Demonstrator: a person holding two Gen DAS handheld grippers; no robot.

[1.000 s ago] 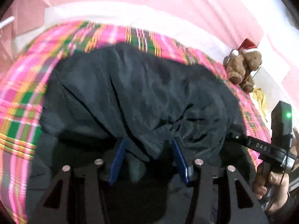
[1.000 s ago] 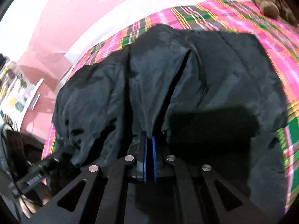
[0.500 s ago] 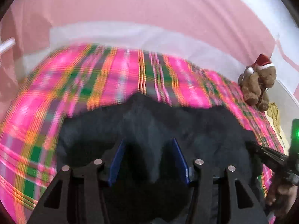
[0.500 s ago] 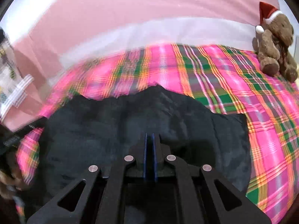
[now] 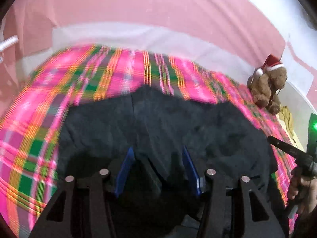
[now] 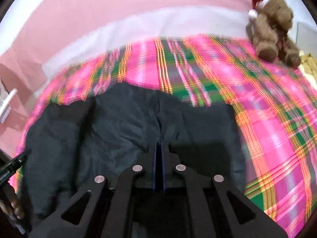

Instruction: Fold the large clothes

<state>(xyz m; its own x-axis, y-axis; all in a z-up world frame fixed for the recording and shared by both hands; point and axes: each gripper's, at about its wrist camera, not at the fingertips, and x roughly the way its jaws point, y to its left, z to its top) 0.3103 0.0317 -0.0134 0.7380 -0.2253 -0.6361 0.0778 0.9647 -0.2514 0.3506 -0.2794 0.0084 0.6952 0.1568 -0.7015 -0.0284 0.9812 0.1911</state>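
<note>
- Left gripper (image 5: 157,158): blue-padded fingers (image 5: 124,167) spread wide, a ridge of the black crumpled fabric garment (image 5: 178,123) bunched between them; cloth touches the pads, but fingers are not pressed on it. Base of the fingers lost in dark shadow.
- Right gripper (image 6: 159,148): fingers (image 6: 156,154) pressed together, pinching a fold of the black garment (image 6: 122,130) right at the tips; the pinched edge is hard to make out, black on black.
- Garment lies spread on the pink, green and orange plaid bedsheet (image 5: 39,119), near edge hidden under both gripper frames.
- Left view only: right hand (image 5: 303,188) on its handle at the right edge, cut off, with a green indicator light (image 5: 315,126) above.
- Right view only: left hand (image 6: 11,204) at the lower left edge, mostly cropped.
- Plaid pattern motion-blurred in both views.
- Far: brown teddy bear in a red Santa hat (image 6: 271,25) sits on the far right corner of the bed, well apart from the garment; pink wall (image 6: 118,6) behind.
</note>
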